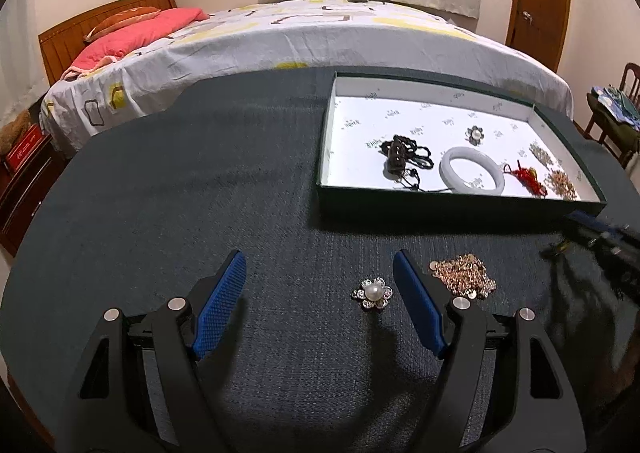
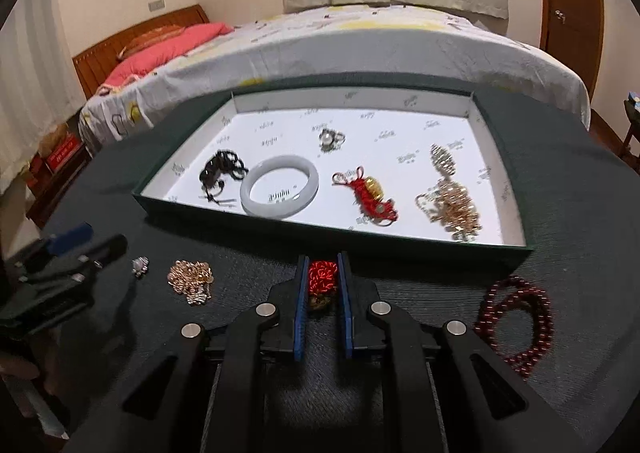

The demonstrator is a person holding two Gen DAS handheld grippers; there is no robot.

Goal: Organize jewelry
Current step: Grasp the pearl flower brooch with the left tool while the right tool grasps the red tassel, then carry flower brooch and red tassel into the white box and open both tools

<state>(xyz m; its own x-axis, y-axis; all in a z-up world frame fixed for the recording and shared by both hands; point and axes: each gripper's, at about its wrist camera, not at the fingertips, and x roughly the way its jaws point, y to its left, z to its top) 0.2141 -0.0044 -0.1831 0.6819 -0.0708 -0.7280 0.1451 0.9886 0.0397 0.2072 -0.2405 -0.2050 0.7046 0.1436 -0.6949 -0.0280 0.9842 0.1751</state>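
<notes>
Right tongs [image 2: 323,285] pinched narrow on red knot charm [image 2: 320,276] near table's front edge, ready for box [image 2: 500,253]. Left tongs [image 1: 318,301] spread wide around pearl brooch [image 1: 373,293].

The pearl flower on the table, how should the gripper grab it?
Grab the pearl flower across its petal rim, coming straight down from above. It lies flat, pearl up, between the open left gripper fingers, nearer the right one, clear of the gold chain.

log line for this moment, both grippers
left gripper: open over pearl flower brooch | right gripper: shut on red knotted charm | box: partly filled
</notes>
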